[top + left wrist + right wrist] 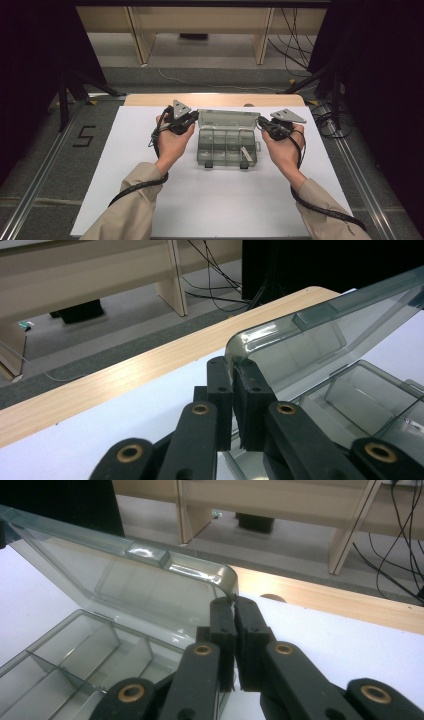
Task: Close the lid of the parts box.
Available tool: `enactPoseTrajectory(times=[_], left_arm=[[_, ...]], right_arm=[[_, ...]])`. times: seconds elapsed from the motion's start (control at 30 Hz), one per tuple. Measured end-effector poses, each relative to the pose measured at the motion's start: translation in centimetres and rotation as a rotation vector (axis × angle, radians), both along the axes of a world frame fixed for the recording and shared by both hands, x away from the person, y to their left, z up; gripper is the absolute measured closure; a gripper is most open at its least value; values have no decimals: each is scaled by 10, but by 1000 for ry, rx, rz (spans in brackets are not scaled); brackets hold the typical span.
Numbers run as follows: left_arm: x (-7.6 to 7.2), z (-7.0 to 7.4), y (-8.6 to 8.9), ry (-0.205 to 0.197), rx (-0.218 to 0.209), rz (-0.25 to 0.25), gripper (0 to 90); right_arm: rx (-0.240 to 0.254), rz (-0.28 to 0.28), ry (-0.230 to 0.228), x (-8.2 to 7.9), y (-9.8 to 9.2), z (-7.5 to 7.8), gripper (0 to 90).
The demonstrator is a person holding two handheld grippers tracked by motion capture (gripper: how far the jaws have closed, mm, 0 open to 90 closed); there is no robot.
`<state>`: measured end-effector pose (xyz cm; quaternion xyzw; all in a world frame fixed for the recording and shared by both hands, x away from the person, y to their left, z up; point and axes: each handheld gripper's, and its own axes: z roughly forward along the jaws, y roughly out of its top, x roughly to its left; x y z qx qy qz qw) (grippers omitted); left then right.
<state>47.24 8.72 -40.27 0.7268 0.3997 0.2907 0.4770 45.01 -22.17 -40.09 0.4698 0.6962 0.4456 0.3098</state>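
Observation:
A clear grey plastic compartment box (227,145) sits in the middle of the white mat with its lid (227,118) raised at the back. My left gripper (194,118) is shut on the lid's left corner (240,352). My right gripper (260,123) is shut on the lid's right corner (227,582). In the left gripper view the black jaws (232,385) pinch the lid's edge, and in the right gripper view the jaws (233,617) do the same. The box's tray (75,660) shows several dividers.
The white mat (150,190) covers a wooden table whose far edge (215,99) shows beyond it. Wooden furniture legs (140,40) and cables (295,35) stand on the floor behind. A black tripod (65,95) stands at the left.

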Motion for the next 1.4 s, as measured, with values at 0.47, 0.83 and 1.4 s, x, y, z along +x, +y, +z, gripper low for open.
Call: enactPoseTrajectory(times=[0.47,0.83,1.4], left_arm=[[-8,-4,1,-24,22,-15,852],[-16,-7,2,-36,44,-29,847],[-27,-13,3,-57,84,-67,844]], right_arm=[[-16,15,-9,-7,0,-3,883],[-26,26,0,-13,-1,-5,884],[-36,44,6,-23,-3,-9,884]])
